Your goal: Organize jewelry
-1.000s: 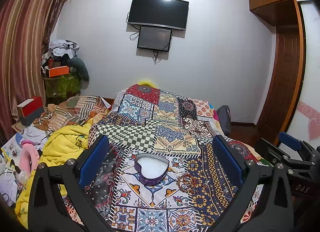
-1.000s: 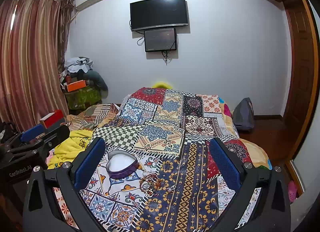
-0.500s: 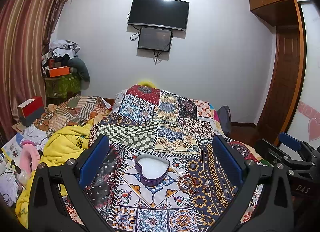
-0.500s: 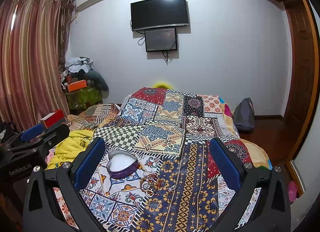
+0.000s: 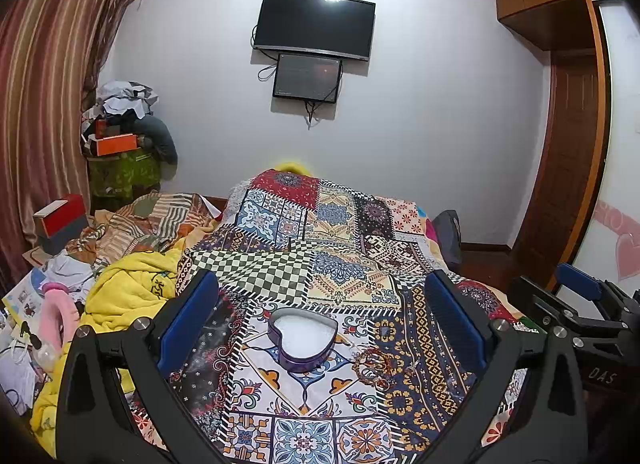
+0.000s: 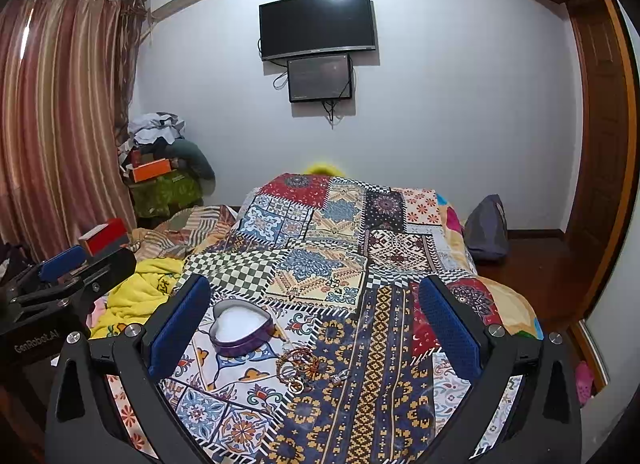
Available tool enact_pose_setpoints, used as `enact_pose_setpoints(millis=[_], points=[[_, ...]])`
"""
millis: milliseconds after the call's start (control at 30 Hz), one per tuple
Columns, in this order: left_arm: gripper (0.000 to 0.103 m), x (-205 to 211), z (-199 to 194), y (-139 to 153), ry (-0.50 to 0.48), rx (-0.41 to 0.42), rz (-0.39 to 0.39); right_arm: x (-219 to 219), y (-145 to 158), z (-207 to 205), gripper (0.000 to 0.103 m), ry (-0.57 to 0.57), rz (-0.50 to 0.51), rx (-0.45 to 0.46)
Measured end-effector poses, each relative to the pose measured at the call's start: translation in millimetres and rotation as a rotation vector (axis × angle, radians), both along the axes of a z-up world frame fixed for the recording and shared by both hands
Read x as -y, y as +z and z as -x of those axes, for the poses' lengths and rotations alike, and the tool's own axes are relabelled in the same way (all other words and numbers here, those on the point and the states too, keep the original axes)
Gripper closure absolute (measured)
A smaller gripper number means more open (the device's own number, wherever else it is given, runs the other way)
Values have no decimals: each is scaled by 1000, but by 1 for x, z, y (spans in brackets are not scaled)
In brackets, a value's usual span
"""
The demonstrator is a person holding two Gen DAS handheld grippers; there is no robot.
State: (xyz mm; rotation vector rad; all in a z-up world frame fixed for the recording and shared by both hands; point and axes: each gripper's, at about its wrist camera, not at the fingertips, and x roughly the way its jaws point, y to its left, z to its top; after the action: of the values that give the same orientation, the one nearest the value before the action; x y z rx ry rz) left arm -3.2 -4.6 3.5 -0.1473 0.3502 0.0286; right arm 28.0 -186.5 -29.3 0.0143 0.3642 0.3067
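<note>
Left gripper: your left gripper (image 5: 320, 316) is hovering over the bed with its jaws spread wide and nothing between them.
Right gripper: your right gripper (image 6: 316, 320) is likewise gaping and carrying nothing; both are staying clear of the quilt.
Jewelry: the jewelry pile (image 6: 306, 368) is lying on the patchwork quilt (image 6: 320, 264), just beside the heart-shaped box (image 6: 242, 330), on its right.
Box: the box is sitting open, showing a white lining, with nothing visible inside.
Handling: you are probably dealing with light, thin, loose pieces, rings and what looks like chain, likely tangled; individual pieces are too small to tell apart. Expect them to slip and snag on each other.
Where to grip: you are best aiming at a ring's rim or a bunched strand at the pile's edge, pinching low.
Surface: the quilt is soft and yielding, so pressing down is likely sinking the pads and catching cloth.
Room: you are working in a bedroom, with a wall-mounted TV (image 5: 315, 26), striped curtains (image 6: 60, 124) and a yellow blanket (image 5: 124, 288) heaped at the left.
</note>
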Motion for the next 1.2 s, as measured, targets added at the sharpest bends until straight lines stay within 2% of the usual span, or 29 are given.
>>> enact_pose_setpoints(millis=[200, 400, 733, 933, 1033, 1200], points=[[0, 0, -7, -4, -3, -11, -3, 1, -8, -7, 0, -10, 13, -13], [0, -1, -27, -19, -1, -63, -1, 4, -26, -25, 0, -25, 40, -65], [0, -8, -71, -70, 17, -225, -12, 7, -80, -63, 0, -39, 158, -213], [0, -12, -90, -105, -26, -351, 12, 9, -105, -74, 1, 2, 226, -289], [6, -8, -97, -120, -61, -409, 19, 10, -110, -77, 9, 37, 224, -319], [18, 4, -104, -135, -119, -471, 9, 11, -126, -86, 37, 110, 212, -413]])
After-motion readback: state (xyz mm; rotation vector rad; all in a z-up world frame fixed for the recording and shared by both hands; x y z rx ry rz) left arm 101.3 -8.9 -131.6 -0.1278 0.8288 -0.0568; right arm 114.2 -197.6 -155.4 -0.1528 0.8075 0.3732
